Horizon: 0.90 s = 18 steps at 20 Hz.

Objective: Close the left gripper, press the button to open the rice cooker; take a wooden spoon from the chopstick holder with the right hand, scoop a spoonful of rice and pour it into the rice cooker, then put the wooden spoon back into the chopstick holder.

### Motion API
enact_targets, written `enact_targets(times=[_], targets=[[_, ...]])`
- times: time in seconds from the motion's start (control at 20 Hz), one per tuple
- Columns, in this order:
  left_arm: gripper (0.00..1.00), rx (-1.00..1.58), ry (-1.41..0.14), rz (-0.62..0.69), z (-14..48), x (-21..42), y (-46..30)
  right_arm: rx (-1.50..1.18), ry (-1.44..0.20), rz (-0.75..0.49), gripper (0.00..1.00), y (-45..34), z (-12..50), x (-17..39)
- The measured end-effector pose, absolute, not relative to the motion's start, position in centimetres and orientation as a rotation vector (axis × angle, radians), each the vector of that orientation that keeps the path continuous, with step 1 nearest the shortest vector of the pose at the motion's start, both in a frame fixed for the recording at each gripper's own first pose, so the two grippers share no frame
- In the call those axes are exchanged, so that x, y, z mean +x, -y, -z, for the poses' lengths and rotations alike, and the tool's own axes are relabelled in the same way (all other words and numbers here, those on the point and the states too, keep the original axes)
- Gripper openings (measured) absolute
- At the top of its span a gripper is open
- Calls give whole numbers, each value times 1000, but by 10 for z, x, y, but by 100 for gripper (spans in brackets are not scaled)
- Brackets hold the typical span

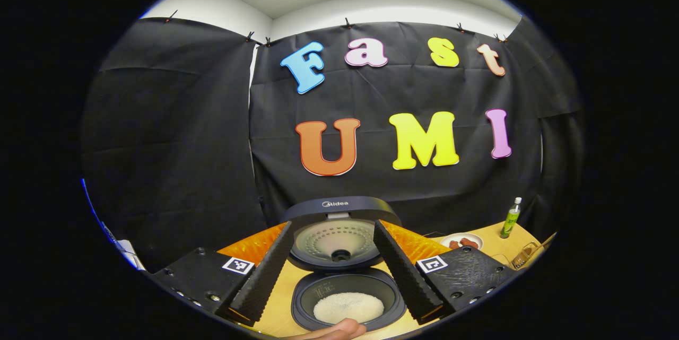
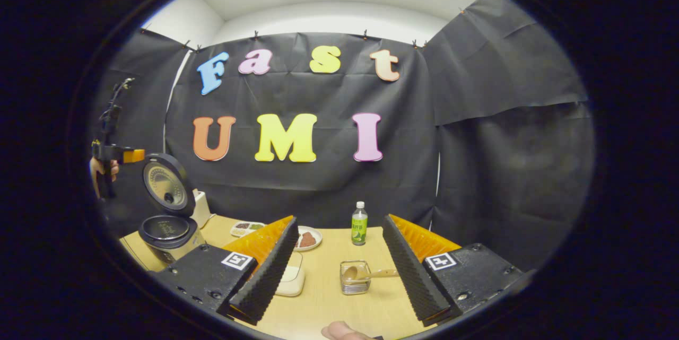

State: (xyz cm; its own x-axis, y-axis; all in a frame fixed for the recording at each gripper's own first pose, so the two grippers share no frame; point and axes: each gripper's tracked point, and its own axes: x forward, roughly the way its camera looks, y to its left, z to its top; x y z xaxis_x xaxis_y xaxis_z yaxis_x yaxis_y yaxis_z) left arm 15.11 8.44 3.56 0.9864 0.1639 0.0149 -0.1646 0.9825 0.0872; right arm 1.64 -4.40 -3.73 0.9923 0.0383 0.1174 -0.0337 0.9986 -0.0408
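Observation:
The rice cooker [image 1: 339, 255] stands open right below my left gripper [image 1: 333, 226], its lid raised and white rice [image 1: 348, 307] lying in the inner pot. The left gripper is open, with one finger on each side of the cooker and nothing held. In the right gripper view the cooker [image 2: 167, 226] is at the far left, and the left gripper [image 2: 114, 155] hangs above it in a hand. My right gripper [image 2: 339, 219] is open and holds nothing. Below and ahead of it stands the chopstick holder [image 2: 354, 280] with the wooden spoon [image 2: 366, 273] resting in it, handle pointing right.
A green bottle [image 2: 359, 223] stands at the back of the wooden table [image 2: 329, 303]. A plate of reddish food [image 2: 306, 238] and a second dish [image 2: 246, 228] lie near it. A white container [image 2: 292, 276] sits left of the holder. Black cloth walls close in behind.

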Motion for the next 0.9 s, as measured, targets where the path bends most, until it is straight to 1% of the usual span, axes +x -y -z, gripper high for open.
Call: enact_targets(times=[0.15, 0.35, 0.45, 0.55, 0.6, 0.65, 0.8, 0.9], targets=[[96, 17, 33, -133, -56, 182, -81, -65, 123, -48, 100, 46, 41, 7], [96, 43, 60, -163, -93, 228, -94, -66, 127, -23, 100, 61, 39, 6], [96, 13, 70, -167, -107, 247, -99, -64, 122, -27, 100, 67, 42, 7], [95, -58, 55, -173, -106, 263, -106, -60, 118, -25, 100, 73, 44, 8], [90, -86, 30, -173, -103, 270, -109, -57, 118, -26, 100, 76, 44, 9], [96, -104, 18, -180, -100, 275, -112, -56, 120, -28, 100, 79, 44, 10], [94, -136, -12, -155, -89, 290, -112, -41, 107, -21, 100, 85, 50, 16], [94, -126, -46, -170, -74, 296, -118, -2, 117, -27, 100, 85, 46, 17]])
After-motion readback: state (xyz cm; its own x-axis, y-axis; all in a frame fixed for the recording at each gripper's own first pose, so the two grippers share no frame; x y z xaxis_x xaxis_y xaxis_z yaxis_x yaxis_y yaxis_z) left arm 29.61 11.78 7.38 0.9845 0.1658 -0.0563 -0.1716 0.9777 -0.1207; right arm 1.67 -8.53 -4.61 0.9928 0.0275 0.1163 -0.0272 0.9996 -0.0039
